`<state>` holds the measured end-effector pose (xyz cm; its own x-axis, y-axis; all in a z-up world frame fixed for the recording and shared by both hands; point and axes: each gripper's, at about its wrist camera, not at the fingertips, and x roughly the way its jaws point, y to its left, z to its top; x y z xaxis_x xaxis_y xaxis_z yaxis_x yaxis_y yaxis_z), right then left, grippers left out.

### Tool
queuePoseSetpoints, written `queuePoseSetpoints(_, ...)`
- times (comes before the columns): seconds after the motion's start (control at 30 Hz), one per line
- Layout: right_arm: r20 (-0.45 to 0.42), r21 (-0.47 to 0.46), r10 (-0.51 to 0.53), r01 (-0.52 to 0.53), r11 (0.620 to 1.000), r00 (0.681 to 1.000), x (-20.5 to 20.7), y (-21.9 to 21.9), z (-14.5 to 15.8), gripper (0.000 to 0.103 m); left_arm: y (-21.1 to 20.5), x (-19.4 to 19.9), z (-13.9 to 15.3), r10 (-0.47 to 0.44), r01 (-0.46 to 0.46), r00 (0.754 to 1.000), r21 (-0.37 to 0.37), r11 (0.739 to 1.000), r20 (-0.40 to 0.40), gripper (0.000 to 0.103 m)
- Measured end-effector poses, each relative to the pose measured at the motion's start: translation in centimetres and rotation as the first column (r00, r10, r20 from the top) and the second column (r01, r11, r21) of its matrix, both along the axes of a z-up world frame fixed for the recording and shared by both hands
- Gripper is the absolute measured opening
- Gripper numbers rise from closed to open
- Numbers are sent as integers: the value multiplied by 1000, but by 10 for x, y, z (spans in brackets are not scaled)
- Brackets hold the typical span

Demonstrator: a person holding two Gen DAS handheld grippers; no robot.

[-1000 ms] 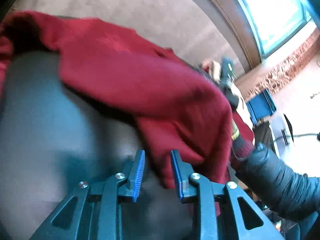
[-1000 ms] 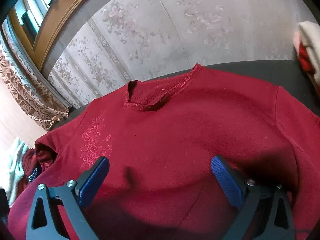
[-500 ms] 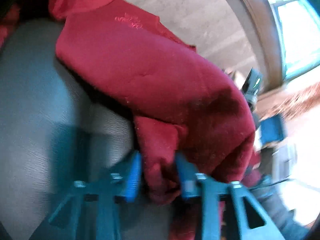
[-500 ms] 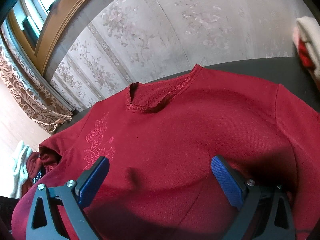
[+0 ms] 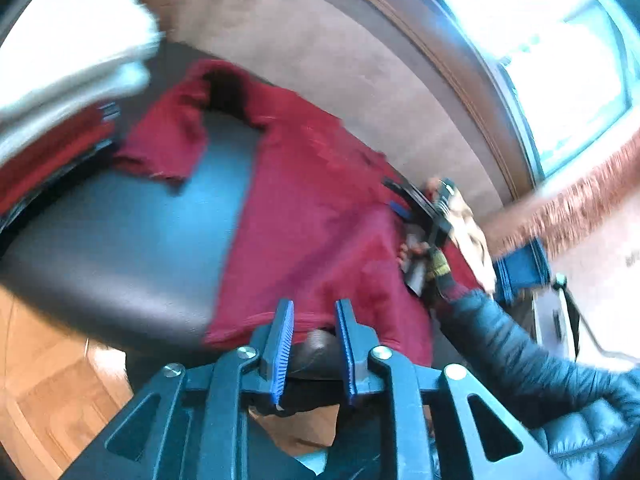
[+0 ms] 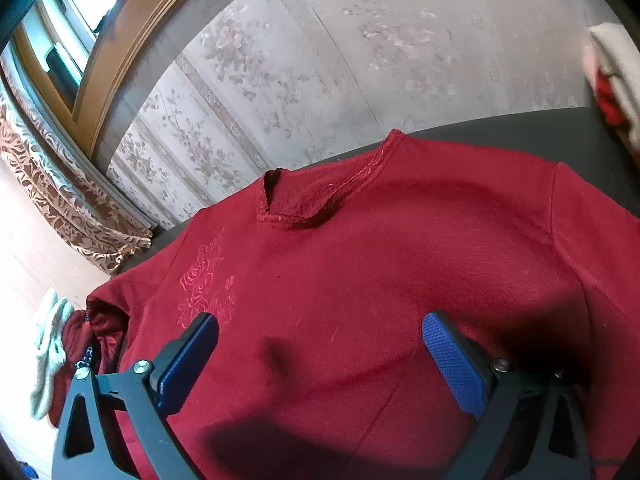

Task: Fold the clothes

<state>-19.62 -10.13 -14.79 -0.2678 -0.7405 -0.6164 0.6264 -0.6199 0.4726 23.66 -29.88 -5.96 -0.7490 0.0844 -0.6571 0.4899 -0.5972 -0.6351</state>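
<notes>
Hand-held gripper [image 6: 320, 360] over flat, rose-embroidered red top [image 6: 360, 260]

text: none legible | labels: none | brands: none | numbers: none

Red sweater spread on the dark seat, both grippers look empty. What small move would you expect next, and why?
Probably the left gripper reaches for the loose sleeve to fold it inward. The red sweater lies front-up, its sleeve splayed sideways, while the right gripper hovers wide open over the chest and grips nothing.
</notes>
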Motion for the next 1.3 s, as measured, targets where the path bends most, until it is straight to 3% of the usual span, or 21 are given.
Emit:
queuePoseSetpoints(0.1, -16, 29, 8, -8, 1000, 1000, 4, -3, 1, 103, -17, 4, -24, 130, -126, 988, -42, 991, 87, 30)
queuePoseSetpoints(0.17, -32, 57, 19, -17, 998, 999, 8, -5, 1, 103, -27, -6, -38, 169, -161, 976, -66, 985, 141, 32)
queuePoseSetpoints(0.33, -69, 127, 47, -38, 991, 997, 18, -11, 3, 103, -17, -69, -53, 38, -23, 986, -96, 995, 160, 36)
queuePoseSetpoints(0.47, -127, 236, 103, -71, 969, 987, 21, -29, 1, 103, 2, -106, -70, -106, 144, 960, -135, 980, 258, 36)
queuePoseSetpoints(0.5, -146, 270, 124, -81, 960, 982, 22, -34, 1, 103, 4, -107, -75, -114, 165, 950, -160, 973, 289, 24)
queuePoseSetpoints(0.53, -164, 303, 145, -90, 949, 976, 23, -40, 0, 103, 6, -104, -75, -116, 179, 947, -192, 965, 301, 23)
queuePoseSetpoints(0.63, -244, 407, 269, -154, 900, 932, 31, -64, -1, 103, 3, -85, -76, -94, 158, 938, -170, 973, 333, 17)
queuePoseSetpoints(0.67, -261, 425, 316, -185, 886, 912, 34, -72, 0, 103, 1, -77, -76, -79, 141, 936, -159, 977, 342, 11)
queuePoseSetpoints(0.73, -268, 432, 346, -209, 877, 899, 33, -79, 0, 103, 5, -65, -76, -63, 133, 929, -171, 976, 364, 10)
queuePoseSetpoints(0.8, -270, 423, 346, -212, 881, 899, 32, -79, 0, 103, 4, -60, -72, -44, 101, 934, -143, 985, 355, 10)
queuePoseSetpoints(0.9, -238, 408, 328, -212, 888, 914, 28, -73, 2, 103, 2, -61, -56, -13, 50, 957, -120, 991, 291, 19)
queuePoseSetpoints(1.03, -197, 412, 323, -220, 884, 926, 45, -58, 13, 103, 6, -92, -24, -52, 86, 983, -191, 978, 179, 21)
queuePoseSetpoints(1.2, -214, 364, 411, -318, 875, 886, 116, -8, 38, 103, 11, -141, -23, -114, 164, 975, -270, 949, 189, 21)
queuePoseSetpoints(1.3, -172, 363, 443, -361, 859, 880, 158, 29, 33, 103, 17, -153, -42, -121, 207, 953, -304, 930, 279, 22)
